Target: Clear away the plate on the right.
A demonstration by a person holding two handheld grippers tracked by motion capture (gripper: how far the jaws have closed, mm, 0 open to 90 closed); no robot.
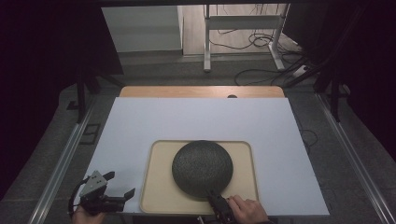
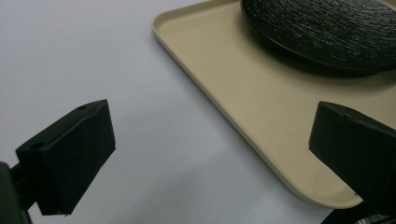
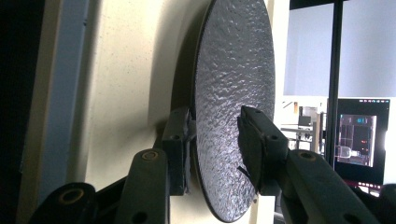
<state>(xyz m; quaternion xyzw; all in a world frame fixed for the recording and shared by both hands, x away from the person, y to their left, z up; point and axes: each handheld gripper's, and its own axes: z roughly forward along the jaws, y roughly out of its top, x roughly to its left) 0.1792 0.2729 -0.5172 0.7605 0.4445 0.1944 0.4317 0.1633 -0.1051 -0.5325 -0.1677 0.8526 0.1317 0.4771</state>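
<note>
White tabletop [image 1: 140,121] fills the scene, w/ a beige tray [image 1: 156,186] near your edge. A dark, rough-textured plate [image 1: 202,168] lies upside down on the tray, dome up. Your right gripper [image 3: 215,140] sits at the plate's near rim, one of its fingers [image 3: 254,140] on each face of the rim; whether the pads press it, can't tell. Your left gripper [image 2: 210,154] hovers over the tray's left corner, fingers wide apart, nothing between them.
</note>
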